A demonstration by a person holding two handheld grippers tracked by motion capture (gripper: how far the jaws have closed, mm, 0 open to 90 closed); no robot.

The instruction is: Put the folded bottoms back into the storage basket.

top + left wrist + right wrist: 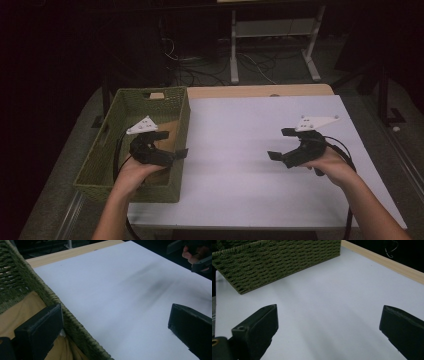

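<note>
Both tools stand spread wide with nothing between their jaws. From above, the left tool (167, 145) hangs over the right-hand wall of the woven green basket (112, 150), one jaw on the inside of the rim and the other out over the white counter (240, 150). Its own view confirms this: the near jaw sits inside the basket, just beside the woven wall (75, 330), above a tan, cloth-like lining (22, 310) on the basket floor, while the far jaw is out over the bare white surface. Whether the inner jaw actually touches the wall cannot be told. A small pale speck shows at the wall right by that jaw, too small to identify.

The right tool (281, 145) is held well apart from the basket, over the right half of the counter, its jaws pointing left toward the basket. Its own view looks between the two black jaws at open white surface, with the basket's outer woven side (279, 262) farther off and a strip of light wood (387, 262) along the counter's edge. The person's right hand (332, 167) grips the tool from behind, and a black cable trails down along the forearm; the left hand (131, 175) holds its tool from over the basket's near end.

The basket sits at the counter's left edge, its long side running away from the person, a handle slot (150, 94) cut in its far wall. A grey three-cornered plate (142, 125) tops each tool.
</note>
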